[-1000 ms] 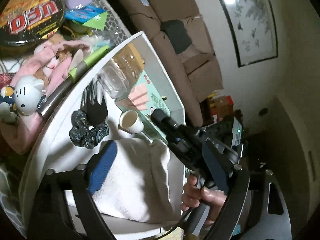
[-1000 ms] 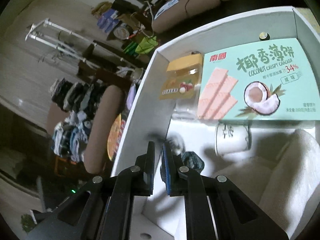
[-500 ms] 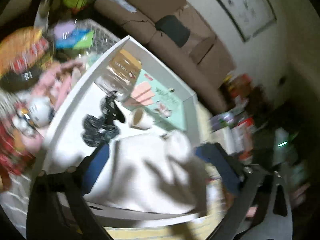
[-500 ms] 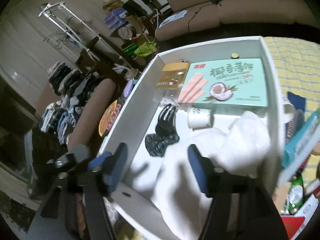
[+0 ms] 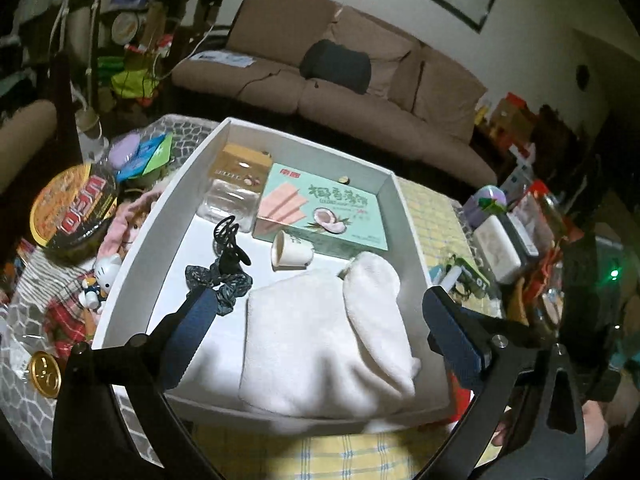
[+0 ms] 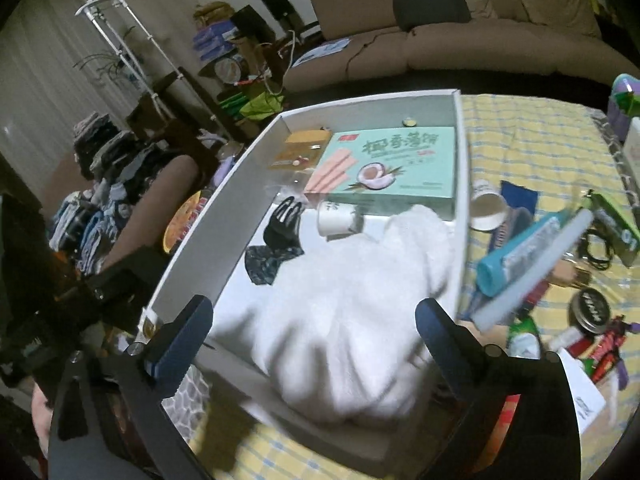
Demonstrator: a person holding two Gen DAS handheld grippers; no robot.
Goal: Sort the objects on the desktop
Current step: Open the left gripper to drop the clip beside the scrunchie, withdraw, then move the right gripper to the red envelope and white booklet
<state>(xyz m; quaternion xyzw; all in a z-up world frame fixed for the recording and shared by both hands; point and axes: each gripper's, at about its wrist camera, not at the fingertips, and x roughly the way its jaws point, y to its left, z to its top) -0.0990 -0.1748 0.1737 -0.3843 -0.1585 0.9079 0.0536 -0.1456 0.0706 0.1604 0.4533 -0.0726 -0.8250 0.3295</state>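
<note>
Both tools pulled back above the white box [image 5: 158, 236], the right tool [image 6: 312, 332] opening, empty

I count one white box [image 5: 132, 264] holding seven items: one wafer carton [image 5: 324, 216] at twelve o'clock, one yellow packet [image 5: 244, 162] at eleven, one clear container [image 5: 226, 204], one hair claw [image 5: 230, 242], one scrunchie [image 5: 220, 280], one paper cup [image 5: 290, 251], one towel [image 5: 320, 340]. I count a second paper cup [image 6: 486, 210] outside, at three o'clock.

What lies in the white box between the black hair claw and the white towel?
The dark patterned scrunchie lies there, between the black hair claw and the white towel. The left wrist view shows it most clearly.
</note>
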